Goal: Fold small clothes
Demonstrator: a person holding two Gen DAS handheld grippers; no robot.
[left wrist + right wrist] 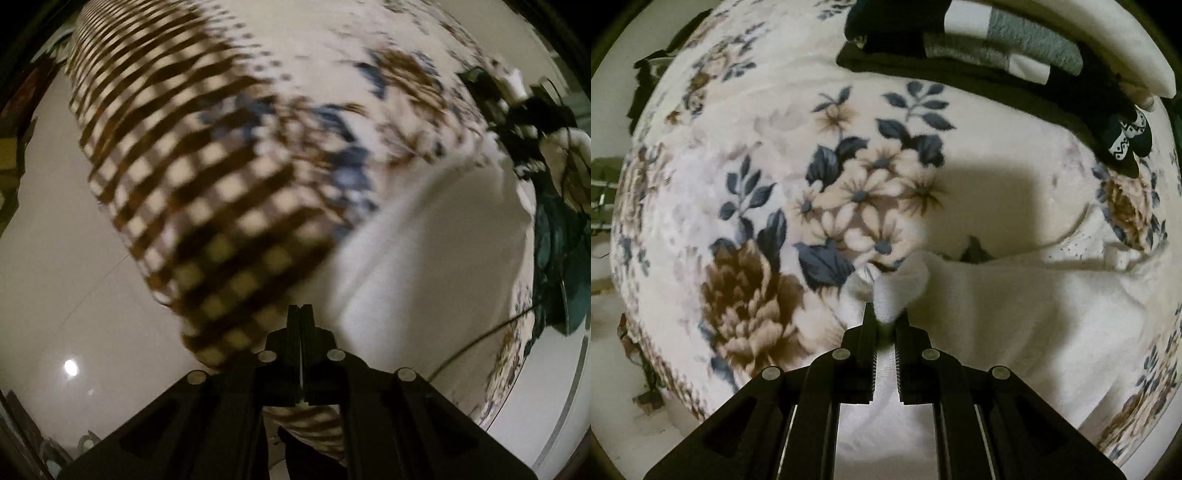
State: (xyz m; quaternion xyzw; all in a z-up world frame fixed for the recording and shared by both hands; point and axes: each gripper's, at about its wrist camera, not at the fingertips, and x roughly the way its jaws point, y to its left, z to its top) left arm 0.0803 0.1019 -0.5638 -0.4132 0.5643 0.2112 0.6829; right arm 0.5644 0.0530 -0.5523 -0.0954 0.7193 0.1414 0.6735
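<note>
Surface: a cream plush blanket printed with blue leaves and brown flowers covers the bed under both my hands; pale glossy floor shows past its edge in the left view.

White garment: a soft white cloth garment lies on the blanket, spread out to the right of my right hand and running under it towards the camera. In the left view the same white cloth fills the lower right, blurred.

Right fingers: my right gripper is narrowed onto a bunched-up edge of the white garment; the cloth fills the small gap between the two black pads and puffs out just past the tips.

Left fingers: my left gripper has its two black pads pressed together with only a thin pale line between them; whether cloth is caught in there I cannot tell.

Checked cloth: a brown-and-cream checked fabric lies just ahead and to the left of my left tips, beside the white garment, heavily blurred.

Far side: a pile of dark clothes with grey-and-white folded pieces sits at the far edge of the blanket, well apart from the white garment.
</note>
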